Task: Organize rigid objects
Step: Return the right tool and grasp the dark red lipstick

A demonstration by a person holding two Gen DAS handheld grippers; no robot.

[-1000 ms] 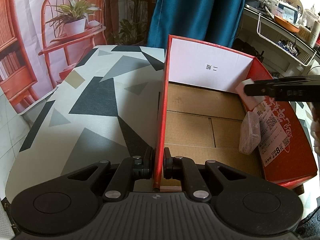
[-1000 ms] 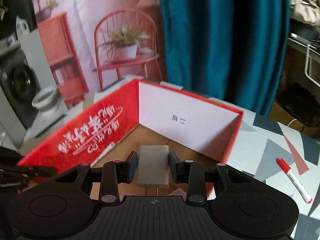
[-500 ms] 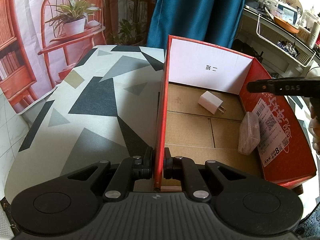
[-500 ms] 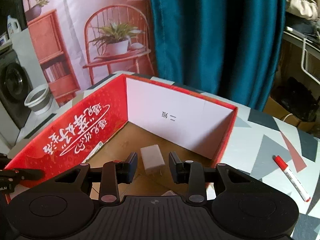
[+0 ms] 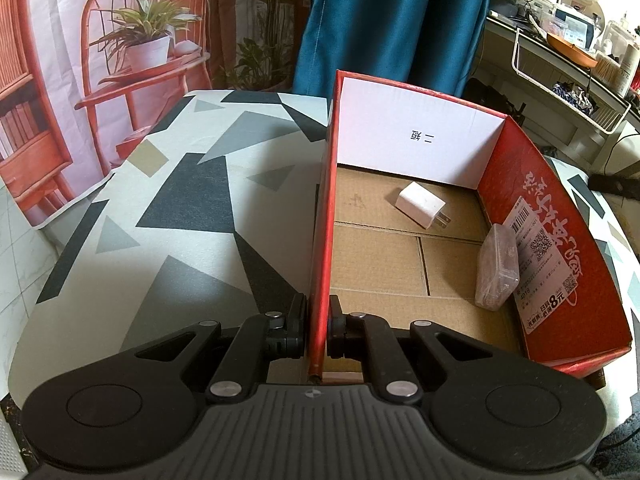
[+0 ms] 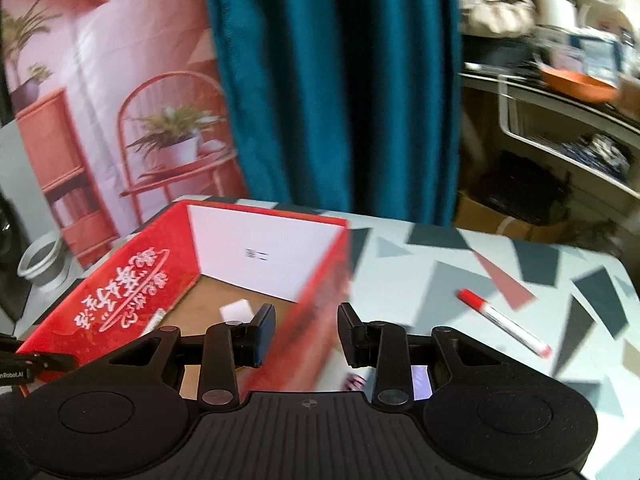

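Observation:
A red cardboard box (image 5: 560,216) stands on the patterned table. My left gripper (image 5: 319,330) is shut on the box's left wall, at its near end. Inside lie a white charger plug (image 5: 420,204) near the back wall and a clear plastic case (image 5: 496,266) leaning against the right wall. My right gripper (image 6: 306,334) is open and empty, above the box's right wall (image 6: 316,304). The charger (image 6: 238,310) shows inside the box, left of the gripper. A red and white marker (image 6: 502,322) lies on the table to the right.
The table (image 5: 192,200) has a grey, black and white triangle pattern. A blue curtain (image 6: 340,80) hangs behind it. A white wire shelf with clutter (image 5: 572,80) stands at the far right. A small object (image 6: 356,382) lies partly hidden under my right gripper.
My right gripper opened and let the white charger drop into the box, then lifted and swung right over the box's right wall. My left gripper has kept its hold on the wall.

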